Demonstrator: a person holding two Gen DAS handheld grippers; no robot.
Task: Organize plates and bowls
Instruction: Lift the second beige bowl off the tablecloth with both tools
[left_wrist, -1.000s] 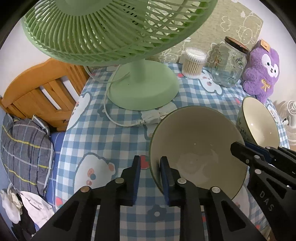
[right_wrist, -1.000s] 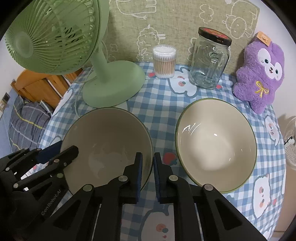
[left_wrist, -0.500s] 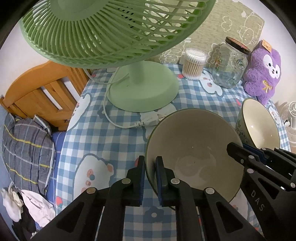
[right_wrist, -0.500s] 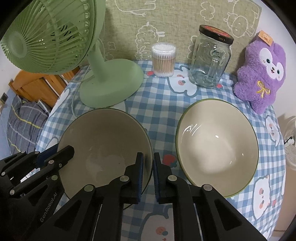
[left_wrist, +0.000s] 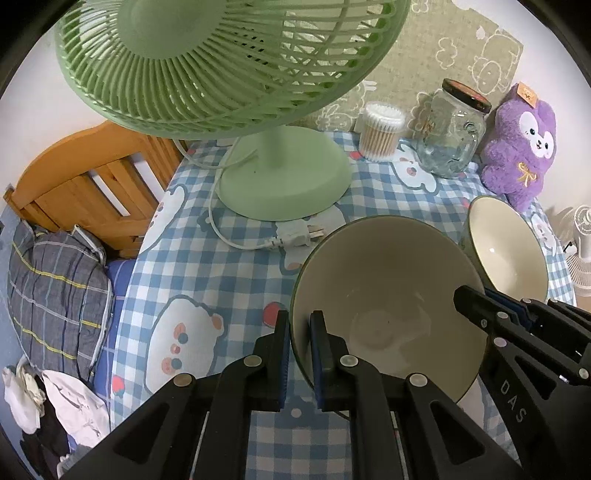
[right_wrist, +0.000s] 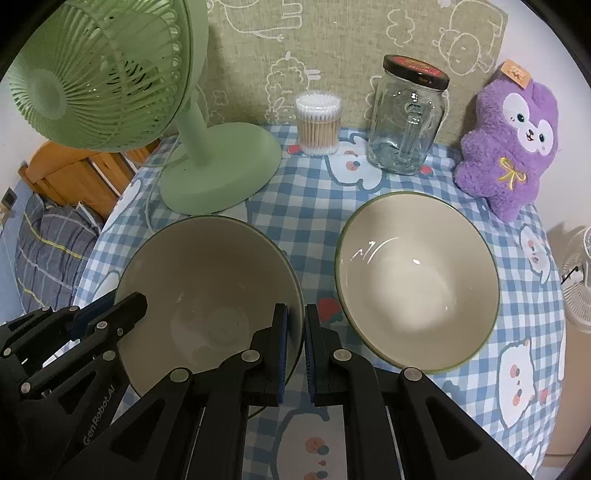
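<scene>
Grippers clamped opposite rims of the near bowl, left gripper and right gripper alike, on the table; lifting level looked wisest before nesting it in the second bowl.

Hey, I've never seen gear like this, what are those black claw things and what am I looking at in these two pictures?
They are two hand-held black grippers, each with a fisheye camera looking along its fingers. One picture is the left gripper's view, the other the right gripper's. Both are shut on opposite rims of the same cream bowl with a green rim. A second matching bowl sits beside it on the blue checked tablecloth, with a green desk fan, a cotton swab tub, a glass jar and a purple plush toy.
</scene>
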